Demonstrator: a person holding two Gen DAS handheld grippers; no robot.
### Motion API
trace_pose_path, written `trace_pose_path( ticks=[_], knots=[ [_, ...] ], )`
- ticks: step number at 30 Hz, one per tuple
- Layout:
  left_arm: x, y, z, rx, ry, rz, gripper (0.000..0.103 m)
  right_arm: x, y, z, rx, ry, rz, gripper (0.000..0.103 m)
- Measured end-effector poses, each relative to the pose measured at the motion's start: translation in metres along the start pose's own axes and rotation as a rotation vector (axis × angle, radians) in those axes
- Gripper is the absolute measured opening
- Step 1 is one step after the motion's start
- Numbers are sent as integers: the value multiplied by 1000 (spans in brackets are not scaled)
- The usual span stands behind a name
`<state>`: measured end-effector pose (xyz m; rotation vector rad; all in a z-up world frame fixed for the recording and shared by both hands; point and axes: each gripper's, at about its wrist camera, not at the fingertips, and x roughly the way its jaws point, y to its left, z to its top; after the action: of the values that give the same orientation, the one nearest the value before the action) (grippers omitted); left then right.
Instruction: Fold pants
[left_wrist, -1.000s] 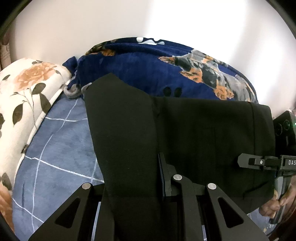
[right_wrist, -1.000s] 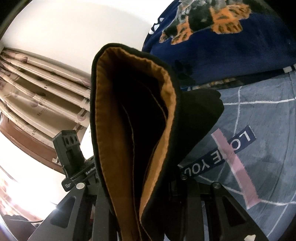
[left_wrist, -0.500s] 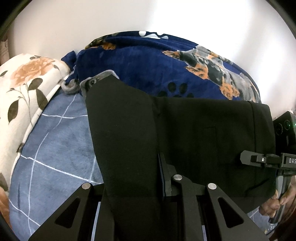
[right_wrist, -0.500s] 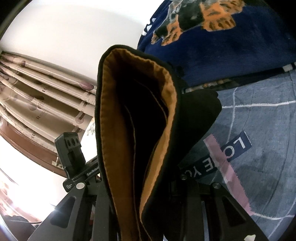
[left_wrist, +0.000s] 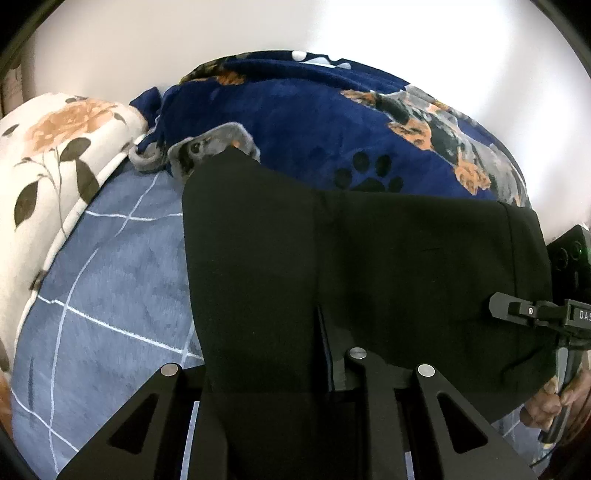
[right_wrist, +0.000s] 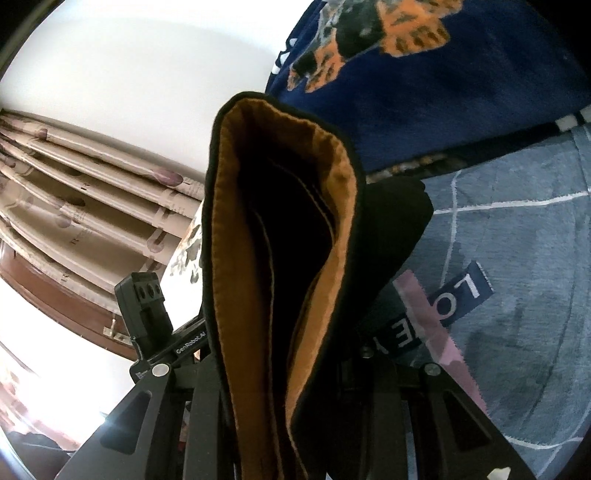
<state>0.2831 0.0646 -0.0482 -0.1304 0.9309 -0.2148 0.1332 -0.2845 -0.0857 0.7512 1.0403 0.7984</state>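
Black pants (left_wrist: 406, 258) hang stretched between my two grippers above the bed. In the left wrist view my left gripper (left_wrist: 266, 369) pinches one end, and the cloth drapes over its fingers and hides the tips. Its jaws are opening slightly with the cloth still between them. My right gripper (left_wrist: 517, 314) grips the far right edge. In the right wrist view my right gripper (right_wrist: 288, 369) is shut on a folded edge of the pants (right_wrist: 388, 258) whose orange-brown lining (right_wrist: 229, 258) faces the camera. The left gripper's body (right_wrist: 147, 314) shows behind that fold.
Under the pants lies a blue bedsheet with white lines (left_wrist: 110, 277). A navy dog-print blanket (left_wrist: 314, 122) is heaped at the back against a white wall. A floral pillow (left_wrist: 55, 147) sits at the left. A hand (left_wrist: 546, 402) holds the right gripper. Beige curtains (right_wrist: 74, 184) hang beyond.
Both grippers keep hold of the pants. The left wrist view has tipped down a little, so more of the blanket shows above the cloth. Otherwise nothing has moved.
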Motion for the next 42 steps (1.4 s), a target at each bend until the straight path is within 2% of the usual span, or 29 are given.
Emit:
trace_pose_path(
  ticks=[10, 21, 28, 36, 42],
  knots=[
    [15, 11, -9, -22, 20, 4, 26, 9, -8, 0, -19, 7, -86, 26],
    [25, 16, -20, -15, 9, 29, 36, 17, -11, -5, -39, 1, -188, 26],
    [27, 18, -25, -11, -15, 44, 42, 19, -3, -8, -62, -28, -254, 28],
    [28, 21, -31, -19, -57, 75, 54, 22, 6, -10, -121, -61, -331, 32],
    [27, 19, -33, -15, -78, 101, 57, 23, 9, -13, -148, -79, -362, 34]
  ],
)
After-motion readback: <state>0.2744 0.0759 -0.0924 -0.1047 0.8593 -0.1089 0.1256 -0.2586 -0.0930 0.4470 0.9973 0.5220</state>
